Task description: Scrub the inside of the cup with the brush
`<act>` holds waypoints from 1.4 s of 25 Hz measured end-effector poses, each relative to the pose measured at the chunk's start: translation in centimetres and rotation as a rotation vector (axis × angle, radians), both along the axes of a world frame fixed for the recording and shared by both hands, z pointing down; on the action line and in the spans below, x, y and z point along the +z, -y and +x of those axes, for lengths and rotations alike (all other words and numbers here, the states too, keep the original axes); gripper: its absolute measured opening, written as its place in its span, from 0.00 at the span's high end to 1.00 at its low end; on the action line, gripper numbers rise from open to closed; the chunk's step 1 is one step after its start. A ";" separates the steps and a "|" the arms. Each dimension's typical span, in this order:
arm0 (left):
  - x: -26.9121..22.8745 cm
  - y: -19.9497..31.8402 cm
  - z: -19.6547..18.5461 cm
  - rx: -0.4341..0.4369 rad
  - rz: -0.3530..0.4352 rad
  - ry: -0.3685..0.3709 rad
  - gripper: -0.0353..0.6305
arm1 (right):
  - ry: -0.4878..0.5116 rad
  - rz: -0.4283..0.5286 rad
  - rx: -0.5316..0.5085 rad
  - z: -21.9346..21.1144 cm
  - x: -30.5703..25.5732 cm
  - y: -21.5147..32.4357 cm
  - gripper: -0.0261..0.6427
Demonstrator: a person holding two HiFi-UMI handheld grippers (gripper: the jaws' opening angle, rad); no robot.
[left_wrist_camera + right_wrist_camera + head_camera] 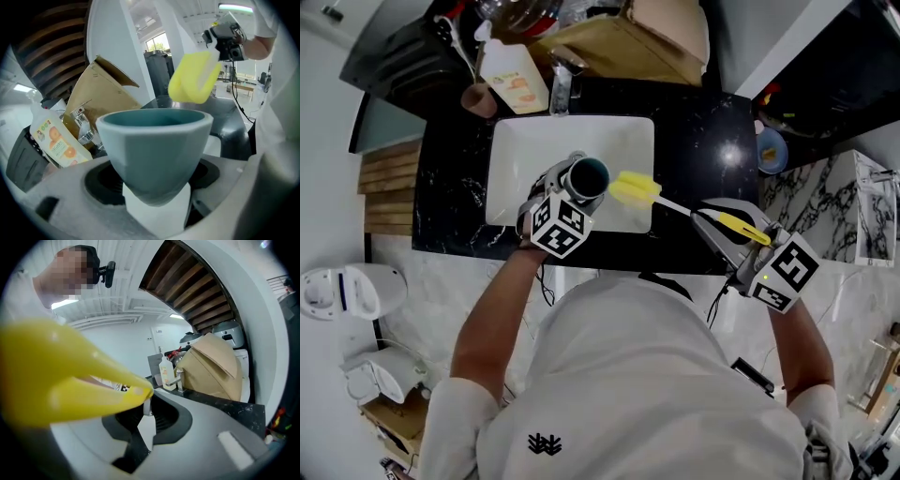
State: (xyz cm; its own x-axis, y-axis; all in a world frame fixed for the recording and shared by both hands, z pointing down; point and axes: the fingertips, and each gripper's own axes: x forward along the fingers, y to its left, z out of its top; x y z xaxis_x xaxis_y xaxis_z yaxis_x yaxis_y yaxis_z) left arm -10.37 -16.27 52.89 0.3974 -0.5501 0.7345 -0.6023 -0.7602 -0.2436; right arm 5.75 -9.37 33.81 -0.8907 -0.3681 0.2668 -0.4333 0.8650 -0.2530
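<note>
My left gripper (565, 190) is shut on a teal cup (587, 177), holding it over the white sink (511, 169) with its mouth tipped to the right. In the left gripper view the cup (154, 145) fills the space between the jaws, and the brush's yellow sponge head (194, 77) hangs just beyond its rim, outside the cup. The brush (636, 188) runs on a thin white stem to a yellow handle (741, 228), on which my right gripper (724, 225) is shut. In the right gripper view the yellow handle (70, 376) covers the left of the picture, blurred.
A faucet (561, 84) stands at the sink's back edge, with a soap bottle (514, 80) and a pink cup of utensils (478, 97) to its left. A brown cardboard box (619, 42) sits behind. A blue dish (771, 150) lies on the black counter (703, 150) at right.
</note>
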 end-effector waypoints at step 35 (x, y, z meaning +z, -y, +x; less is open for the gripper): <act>1.2 -2.6 -0.3 0.149 0.010 0.244 0.40 | -0.047 -0.099 -0.199 -6.2 3.3 1.7 0.89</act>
State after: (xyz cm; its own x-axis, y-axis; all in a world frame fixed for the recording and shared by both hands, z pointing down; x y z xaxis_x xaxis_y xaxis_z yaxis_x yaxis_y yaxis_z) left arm -10.71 -13.71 54.11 0.2863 -0.5069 0.8131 -0.4071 -0.8325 -0.3757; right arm -0.50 -11.11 37.09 -0.9290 -0.1559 0.3357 -0.2695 0.9066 -0.3247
